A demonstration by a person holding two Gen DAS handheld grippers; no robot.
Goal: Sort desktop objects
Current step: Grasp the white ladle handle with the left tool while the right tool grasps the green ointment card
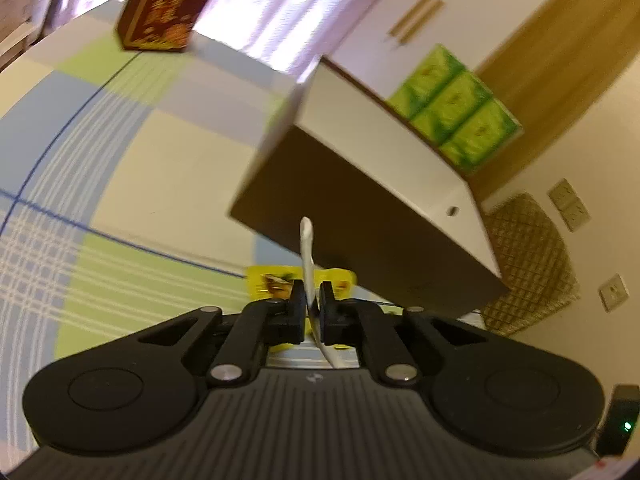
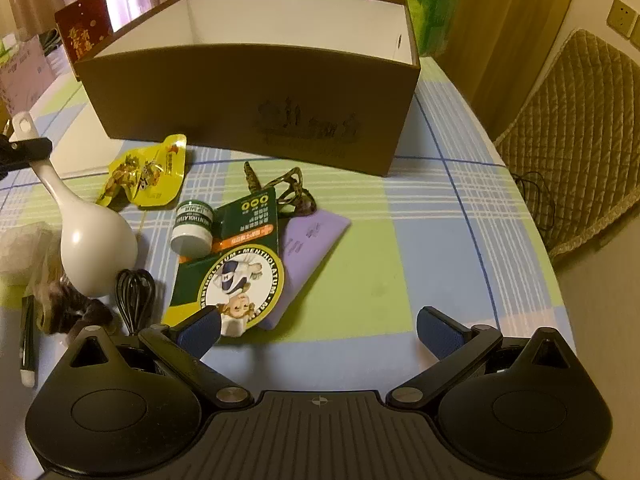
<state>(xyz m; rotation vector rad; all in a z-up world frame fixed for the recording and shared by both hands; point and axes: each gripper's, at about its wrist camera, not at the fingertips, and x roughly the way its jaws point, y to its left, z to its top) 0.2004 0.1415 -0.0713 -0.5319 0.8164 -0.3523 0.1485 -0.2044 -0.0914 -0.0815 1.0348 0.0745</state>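
Glossy white spoon (image 2: 86,240) (bulbous bowl)

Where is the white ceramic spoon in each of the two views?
Left wrist view: white spoon at bottom centre, its handle clamped edge-on between the left tongs.
Right wrist view: white spoon at the left edge, bowl hanging down, handle gripped above.
Shared landmark: the brown box, behind the spoon in both.

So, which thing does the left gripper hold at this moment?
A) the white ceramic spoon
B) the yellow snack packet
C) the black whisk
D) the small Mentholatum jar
A: the left gripper is shut on the handle of the white ceramic spoon, whose bowl hangs over the table in the right wrist view, while the right gripper stands open and empty.
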